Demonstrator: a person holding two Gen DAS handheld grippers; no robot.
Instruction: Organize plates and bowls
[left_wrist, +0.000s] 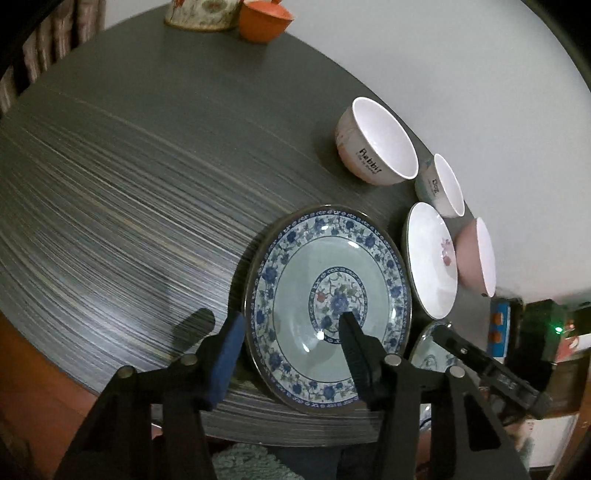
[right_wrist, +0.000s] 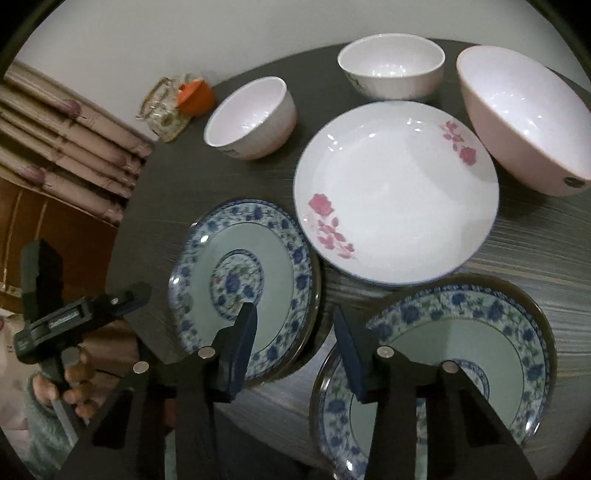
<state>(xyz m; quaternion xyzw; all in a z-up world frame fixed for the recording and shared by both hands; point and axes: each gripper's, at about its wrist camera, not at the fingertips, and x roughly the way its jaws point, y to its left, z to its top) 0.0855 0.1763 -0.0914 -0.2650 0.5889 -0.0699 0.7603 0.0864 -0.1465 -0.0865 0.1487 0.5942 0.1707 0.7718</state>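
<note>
A blue floral plate (left_wrist: 328, 306) lies at the near table edge; it also shows in the right wrist view (right_wrist: 243, 288). My left gripper (left_wrist: 291, 328) is open, its jaws straddling that plate's near-left rim. A second blue floral plate (right_wrist: 443, 362) lies to the right, and my right gripper (right_wrist: 295, 325) is open over the gap between the two plates. Behind them are a white plate with pink flowers (right_wrist: 397, 192), a large pink bowl (right_wrist: 524, 122) and two small white bowls (right_wrist: 251, 118) (right_wrist: 391, 68).
The round dark grey table (left_wrist: 147, 184) has its edge close to me. An orange cup (left_wrist: 264, 20) and a patterned container (left_wrist: 201, 13) stand at the far side. A curtain (right_wrist: 66, 147) hangs at the left. The right gripper shows at the left wrist view's right edge (left_wrist: 480, 365).
</note>
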